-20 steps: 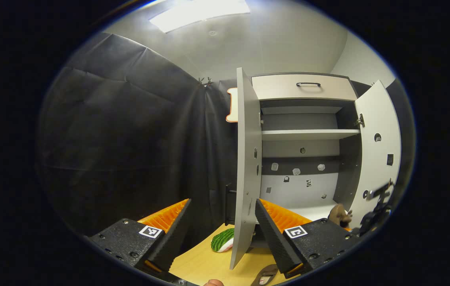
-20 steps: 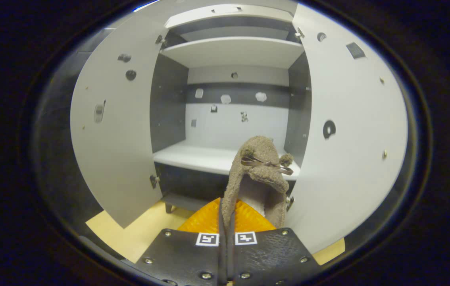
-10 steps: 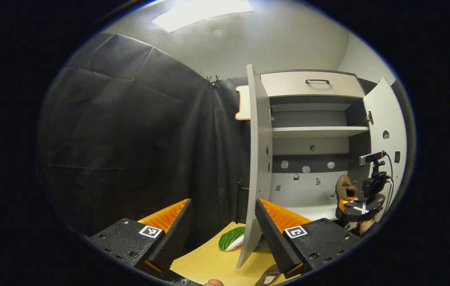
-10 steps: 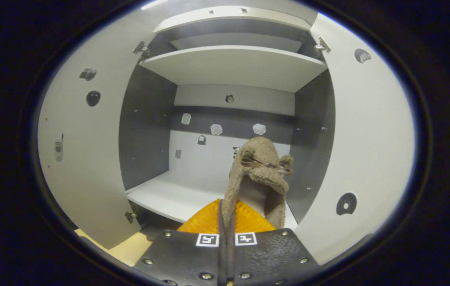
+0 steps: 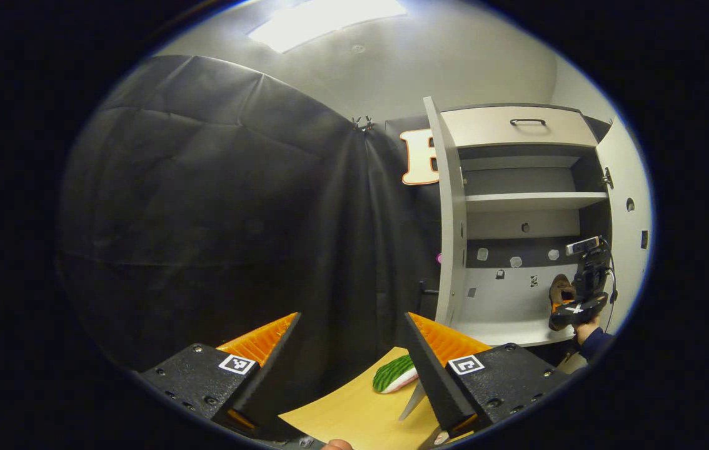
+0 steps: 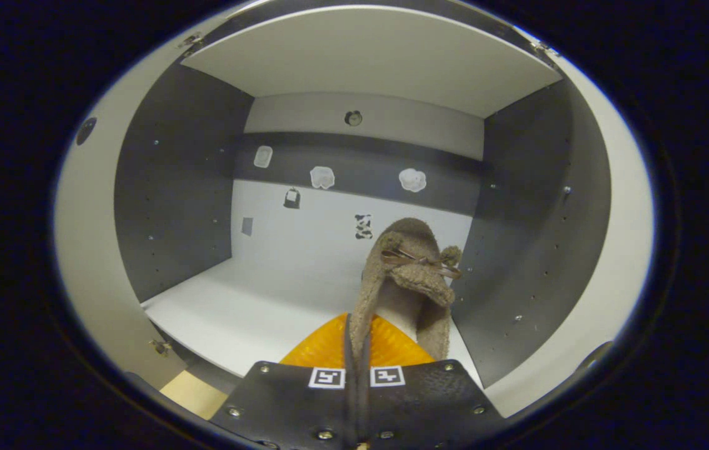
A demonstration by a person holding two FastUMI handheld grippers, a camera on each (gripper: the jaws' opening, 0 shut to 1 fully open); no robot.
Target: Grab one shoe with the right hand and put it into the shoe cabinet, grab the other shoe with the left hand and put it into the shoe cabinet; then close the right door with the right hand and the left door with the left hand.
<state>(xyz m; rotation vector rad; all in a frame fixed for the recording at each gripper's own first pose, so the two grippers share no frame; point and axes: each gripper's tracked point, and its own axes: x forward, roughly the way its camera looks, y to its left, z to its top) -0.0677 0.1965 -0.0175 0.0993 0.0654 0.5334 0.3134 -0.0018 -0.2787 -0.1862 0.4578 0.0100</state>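
As we push into the cabinet (image 6: 173, 187), the shoe (image 6: 407, 281) nears its shelf (image 6: 248, 312).
Right gripper (image 6: 357, 375) pinches the shoe; left gripper (image 5: 351, 356) hangs wide over the table (image 5: 354, 412).

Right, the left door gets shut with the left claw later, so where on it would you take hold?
Probably the left door by its free vertical edge, at mid height, coming straight from the front. It stands open, nearly edge-on to the left claw, a thin flat panel with no handle I can see, so the open jaws could straddle it and swing it shut.
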